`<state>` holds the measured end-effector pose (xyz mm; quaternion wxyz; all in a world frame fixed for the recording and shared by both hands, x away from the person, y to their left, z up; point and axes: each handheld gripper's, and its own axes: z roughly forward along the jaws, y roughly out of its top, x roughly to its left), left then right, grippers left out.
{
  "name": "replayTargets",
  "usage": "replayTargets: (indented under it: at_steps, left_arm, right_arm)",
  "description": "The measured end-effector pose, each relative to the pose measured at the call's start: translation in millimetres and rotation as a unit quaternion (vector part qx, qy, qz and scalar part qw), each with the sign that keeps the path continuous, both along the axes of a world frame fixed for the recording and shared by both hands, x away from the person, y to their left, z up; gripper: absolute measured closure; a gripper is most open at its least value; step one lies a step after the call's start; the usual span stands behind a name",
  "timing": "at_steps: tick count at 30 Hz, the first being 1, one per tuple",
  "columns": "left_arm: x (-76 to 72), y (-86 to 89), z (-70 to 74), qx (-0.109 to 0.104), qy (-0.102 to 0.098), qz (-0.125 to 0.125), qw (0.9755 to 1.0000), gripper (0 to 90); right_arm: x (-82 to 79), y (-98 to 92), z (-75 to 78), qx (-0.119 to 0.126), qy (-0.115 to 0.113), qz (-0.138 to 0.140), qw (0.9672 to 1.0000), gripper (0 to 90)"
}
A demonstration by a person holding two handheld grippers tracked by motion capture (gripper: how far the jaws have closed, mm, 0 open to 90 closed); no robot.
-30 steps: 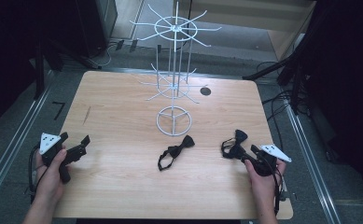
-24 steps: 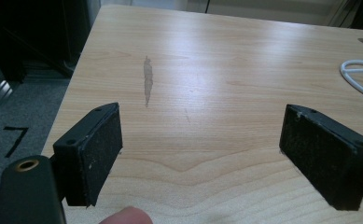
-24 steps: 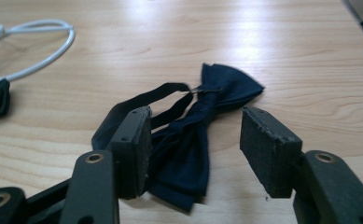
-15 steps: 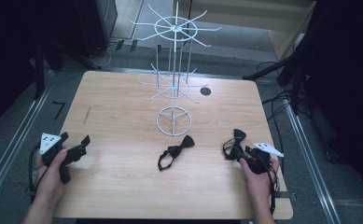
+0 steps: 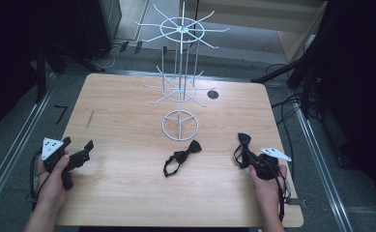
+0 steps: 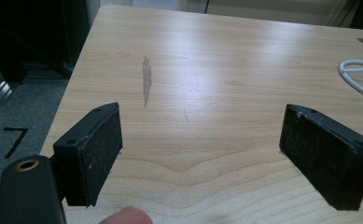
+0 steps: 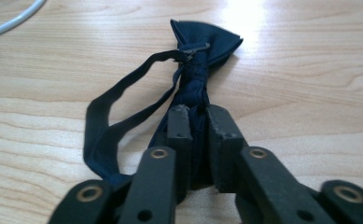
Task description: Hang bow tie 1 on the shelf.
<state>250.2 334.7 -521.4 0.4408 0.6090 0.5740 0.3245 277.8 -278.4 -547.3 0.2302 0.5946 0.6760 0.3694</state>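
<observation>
My right claw (image 7: pixel 195 116) has just closed on the navy bow tie (image 7: pixel 198 60), its strap looping left of the jaws; my left claw (image 6: pixel 200 149) gapes empty; both ties (second one (image 5: pixel 181 157) untouched) remain unhung from the wire rack (image 5: pixel 180 87).

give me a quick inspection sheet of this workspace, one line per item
surface: light wooden table, a dark smear near its left edge
job's things: dark blue fabric bow tie in the right gripper; second black bow tie lying loose at mid-table; white wire display rack standing behind it
clutter: nothing seen
grippers: left gripper open over bare wood; right gripper, jaws just closed, clamps the bow tie's middle
cables: black leads on the floor at the right
surroundings: dark, grey floor, metal rails
</observation>
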Motion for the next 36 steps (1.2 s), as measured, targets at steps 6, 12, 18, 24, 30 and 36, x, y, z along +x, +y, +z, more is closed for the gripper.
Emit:
replayTargets:
  at_steps: [6,12,18,24,30,36]
  left_arm:
    - [0.2,0.1,-0.1,-0.001,0.000,0.000,1.0000,13.6]
    - [0.1,0.0,-0.1,0.001,-0.001,0.000,1.0000,13.6]
    - [0.1,-0.4,-0.1,0.001,-0.001,0.000,1.0000,13.6]
    - [0.1,-0.2,-0.1,0.001,-0.001,0.000,1.0000,13.6]
    - [0.1,-0.3,-0.1,0.001,-0.001,0.000,1.0000,13.6]
    - [0.2,-0.2,-0.1,0.001,-0.001,0.000,1.0000,13.7]
  right_arm:
    - [-2.8,2.4,6.4,0.005,-0.020,-0.001,0.9998,85.8]
    - [-5.3,4.5,12.0,0.017,-0.042,0.001,0.9990,85.9]
    - [-9.0,11.0,21.8,0.021,-0.069,0.003,0.9974,85.9]
    - [-10.1,20.7,27.0,0.019,-0.085,0.014,0.9961,85.9]
    - [-12.5,25.8,32.9,0.026,-0.098,0.019,0.9947,85.8]
    - [-14.9,29.3,40.4,0.036,-0.113,0.021,0.9927,85.9]
